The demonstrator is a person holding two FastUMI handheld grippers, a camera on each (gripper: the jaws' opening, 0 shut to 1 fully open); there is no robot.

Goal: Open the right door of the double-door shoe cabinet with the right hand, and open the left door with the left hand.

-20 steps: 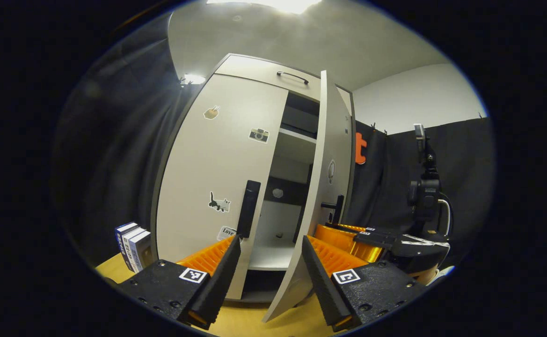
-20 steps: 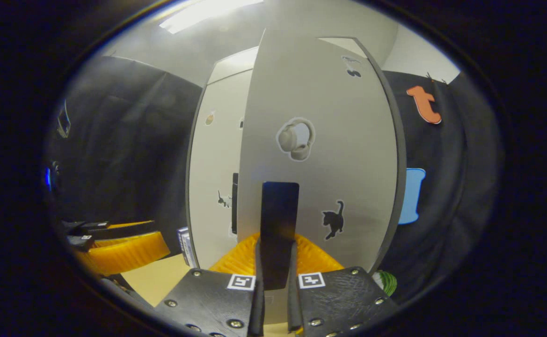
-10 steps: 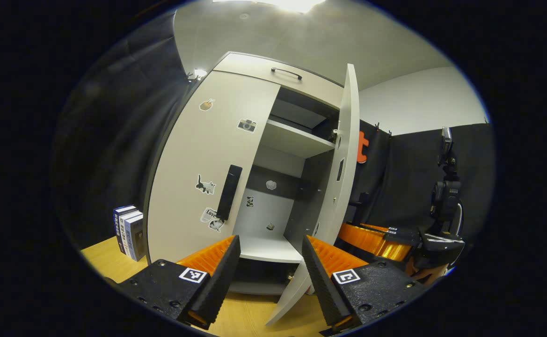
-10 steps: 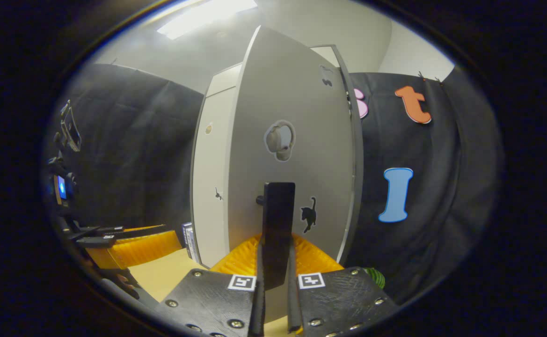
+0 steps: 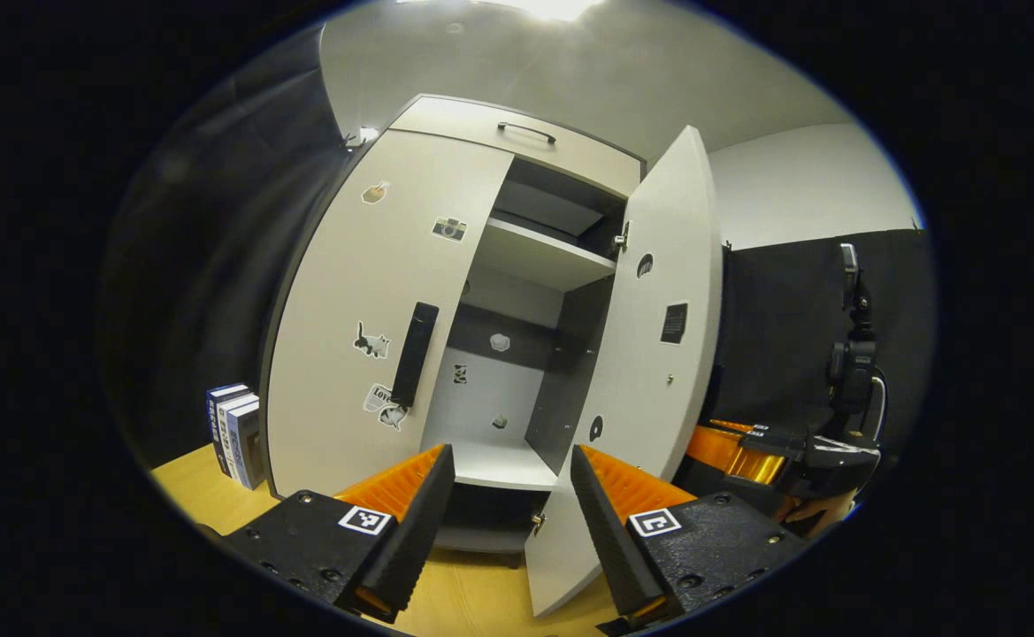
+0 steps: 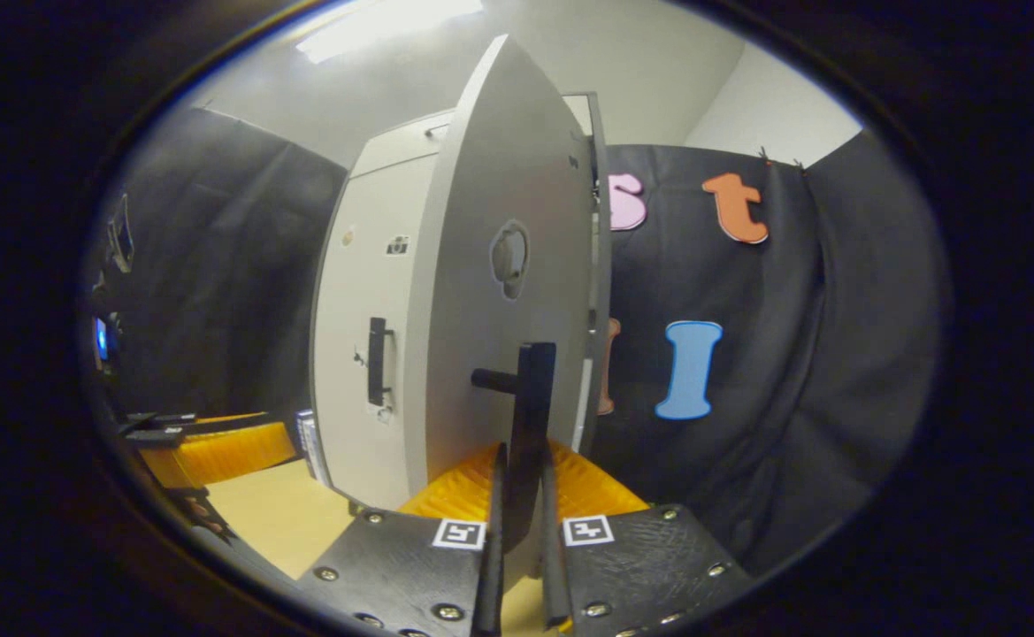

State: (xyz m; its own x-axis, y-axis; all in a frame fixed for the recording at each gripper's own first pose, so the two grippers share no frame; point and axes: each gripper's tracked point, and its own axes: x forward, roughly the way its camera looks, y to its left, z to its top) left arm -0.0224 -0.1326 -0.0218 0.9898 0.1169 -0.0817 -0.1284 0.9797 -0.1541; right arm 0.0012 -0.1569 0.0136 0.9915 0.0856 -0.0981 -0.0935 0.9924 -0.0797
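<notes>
The cabinet (image 5: 446, 292) stands on a wooden floor (image 5: 207, 495) against the black cloth wall. Its right door (image 5: 649, 354) swings wide, baring shelves (image 5: 543, 252) whose far corners are dim. The left door (image 5: 375, 301) is closed, its handle (image 5: 414, 354) far ahead of the left gripper (image 5: 512, 522), whose fingers are spread around empty air with open room in front. The right gripper (image 6: 517, 548) pinches the right door's handle (image 6: 530, 416); its fingertips are cut off at the bottom edge. Books (image 5: 235, 433) stand left of the cabinet.
</notes>
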